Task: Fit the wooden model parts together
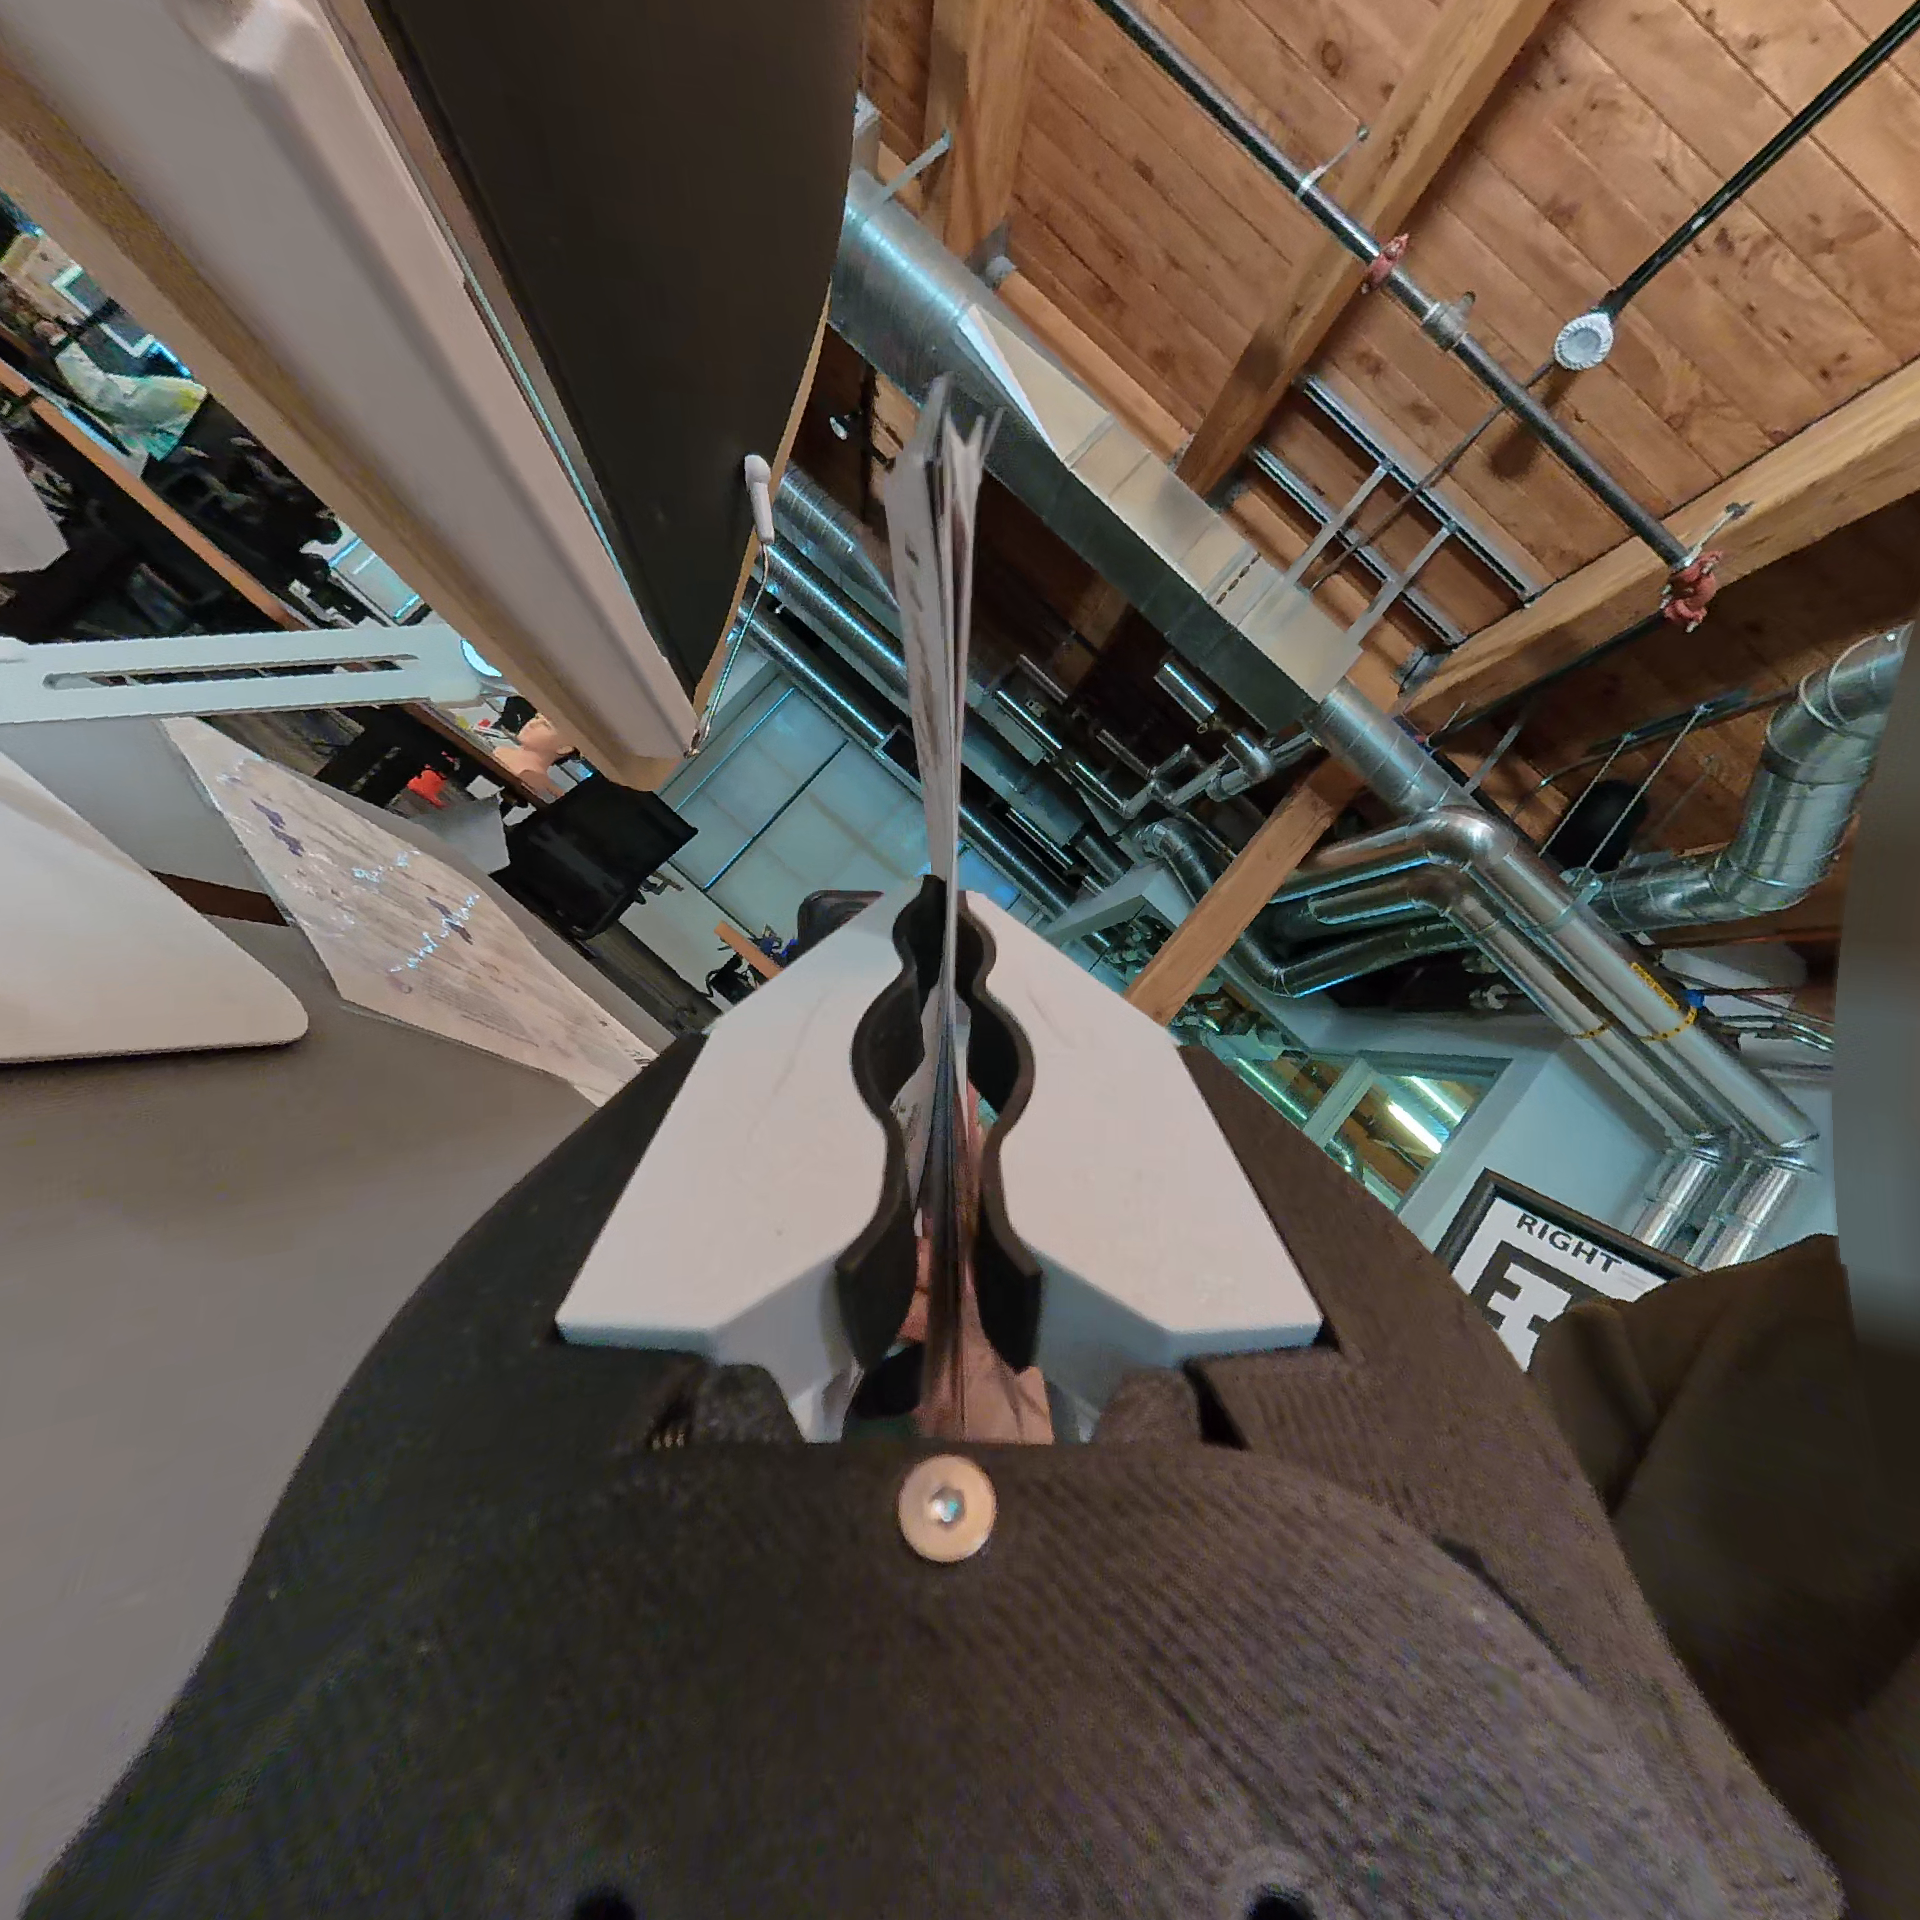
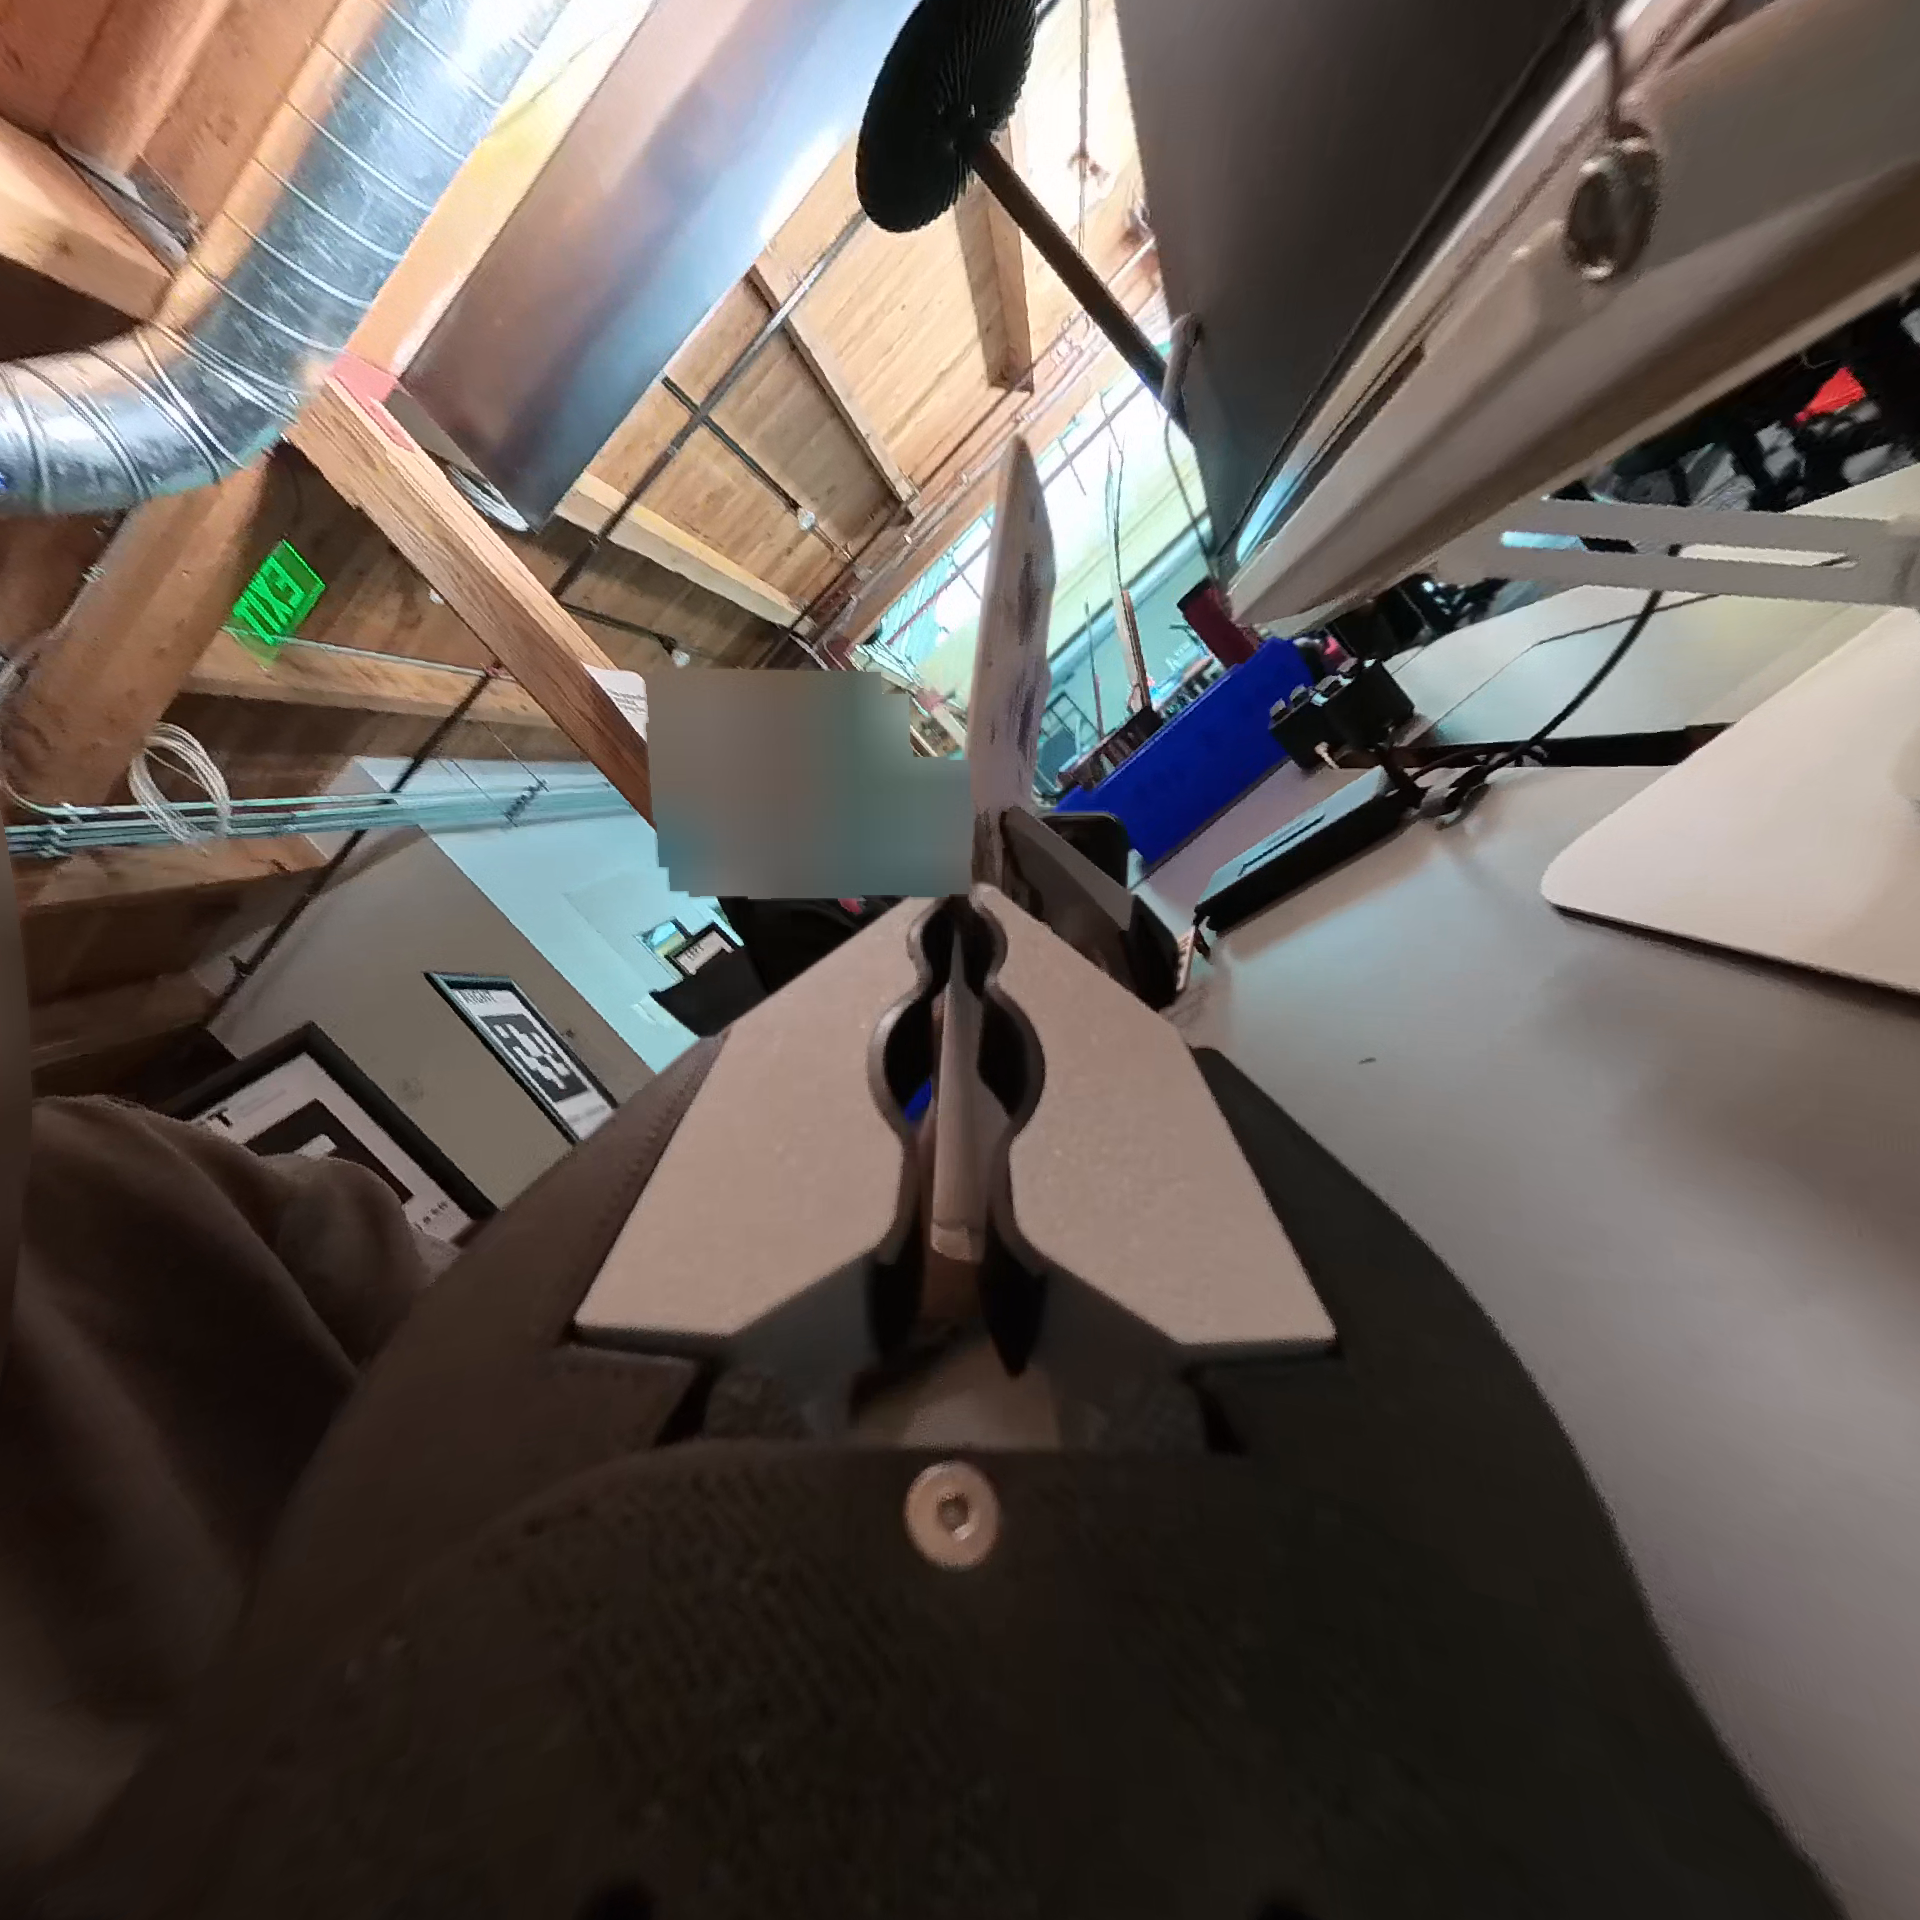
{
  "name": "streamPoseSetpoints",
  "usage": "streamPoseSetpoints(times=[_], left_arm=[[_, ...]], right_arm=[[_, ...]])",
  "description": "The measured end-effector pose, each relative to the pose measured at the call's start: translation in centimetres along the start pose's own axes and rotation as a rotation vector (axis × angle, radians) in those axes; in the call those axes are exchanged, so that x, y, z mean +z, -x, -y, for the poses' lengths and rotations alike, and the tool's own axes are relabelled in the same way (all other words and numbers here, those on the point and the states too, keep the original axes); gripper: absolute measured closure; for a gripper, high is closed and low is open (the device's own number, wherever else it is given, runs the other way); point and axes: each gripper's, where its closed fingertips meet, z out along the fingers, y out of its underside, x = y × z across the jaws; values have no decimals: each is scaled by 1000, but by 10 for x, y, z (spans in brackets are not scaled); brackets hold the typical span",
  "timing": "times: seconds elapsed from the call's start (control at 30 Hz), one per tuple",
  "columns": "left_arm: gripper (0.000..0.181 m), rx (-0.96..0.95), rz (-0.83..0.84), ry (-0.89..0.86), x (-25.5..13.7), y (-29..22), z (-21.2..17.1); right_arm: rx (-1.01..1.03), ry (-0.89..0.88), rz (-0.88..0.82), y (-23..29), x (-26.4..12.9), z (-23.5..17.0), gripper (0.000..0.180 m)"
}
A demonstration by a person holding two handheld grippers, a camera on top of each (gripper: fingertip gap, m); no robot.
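Above the grey counter [image 1: 187,1195], both grippers are tilted steeply upward, so that each wrist view takes in the wooden ceiling [image 1: 1403,135] and silver ducts [image 1: 1475,862] more than the work surface.

The left gripper [image 1: 943,914] is clenched on a thin flat part [image 1: 935,623], seen edge-on; it runs back between the two pale fingers [image 1: 748,1143] and sticks well out past their tips, with what looks like several thin layers fanning slightly at its far end. Whether it is one sheet or a few cannot be told.

The right gripper [image 2: 971,909] is likewise clamped on a thin flat piece [image 2: 1013,644], pale with dark markings on its face, rising beyond the fingertips and leaning a little to the right. A brown sleeve [image 2: 177,1299] shows at the left edge of the right wrist view.

On the counter lie a white monitor base [image 2: 1766,862] and a printed sheet [image 1: 436,935], both apart from the grippers.
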Motion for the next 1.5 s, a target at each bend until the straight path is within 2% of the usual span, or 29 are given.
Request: streamPoseSetpoints(times=[0.83, 1.0, 1.07, 1.1, 1.2, 1.33, 1.4, 1.5], left_arm=[[181, -25, -5, -74, -6, 2, 10], [181, -24, -5, -78, -6, 2, 11], [181, -23, -2, -79, -6, 2, 11], [181, -22, -1, -83, -6, 2, 12], [181, -24, 0, -94, -8, 3, 14], [181, -25, -3, -94, -8, 3, 14], [181, -25, -7, -99, -8, 2, 14], [181, -25, -7, -106, -9, 2, 16]], right_arm=[[59, -8, 21, -4, 2, -5, 177], [18, 24, 5, -2, 4, -7, 179], [39, 3, 15, -3, 3, -6, 176], [52, -2, 22, -3, 3, -6, 165], [34, 11, -5, -6, 2, -7, 178], [32, 19, 2, -4, 3, -7, 177], [52, 8, 15, -4, 3, -7, 169], [56, 28, 11, -4, 4, -10, 177]])
